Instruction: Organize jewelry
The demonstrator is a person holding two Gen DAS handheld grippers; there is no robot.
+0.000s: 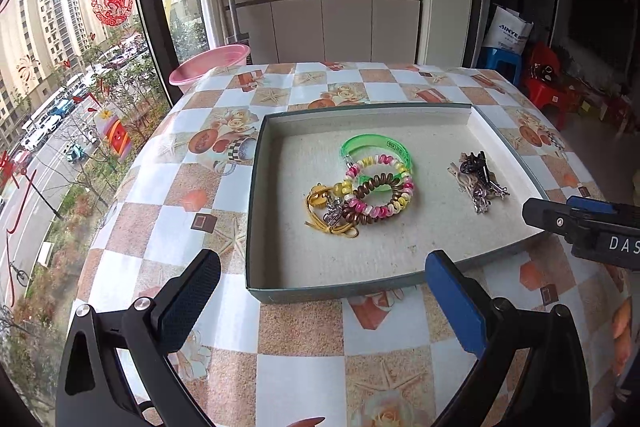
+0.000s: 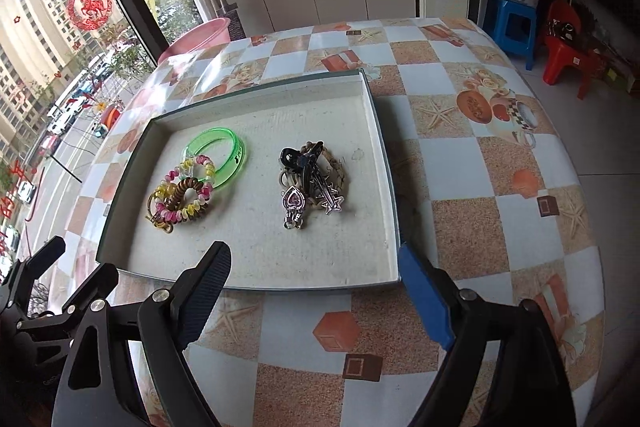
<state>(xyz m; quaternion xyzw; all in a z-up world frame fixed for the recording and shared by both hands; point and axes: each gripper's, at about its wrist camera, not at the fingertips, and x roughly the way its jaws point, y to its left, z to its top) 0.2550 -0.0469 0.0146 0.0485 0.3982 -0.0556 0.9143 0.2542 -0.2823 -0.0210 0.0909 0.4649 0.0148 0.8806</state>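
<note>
1. Hovering above the near edge of the tabletop [image 1: 296, 339], the left claw [image 1: 320, 307] is held wide open, nothing between its black ribbed pad and its blue pad.
2. The right claw [image 2: 316, 299] is likewise spread open and empty, just short of the tray's near wall; its black body is seen at the right edge of the left view.
3. Ahead of both claws a shallow cardboard tray [image 1: 256, 187] with dark outer walls and a pale, rough floor is set on the tabletop.
4. In the tray's left part a translucent green bangle [image 2: 230, 163] is lain on by a pink-and-yellow coiled band [image 2: 186, 203], a brown coiled band [image 2: 182, 193] and a yellow cord piece [image 1: 324, 205], all touching in one heap.
5. Well apart, toward the right wall, a tangle of metal hair clips [image 2: 310, 183] is piled, with heart and star shapes showing.
6. The tabletop is covered with a glossy checked cloth printed with starfish and roses.
7. Beyond the far edge a pink plastic basin [image 1: 208, 63] and white cabinets [image 1: 328, 23] are seen; red and blue stools [image 2: 536, 39] stand at the right.
</note>
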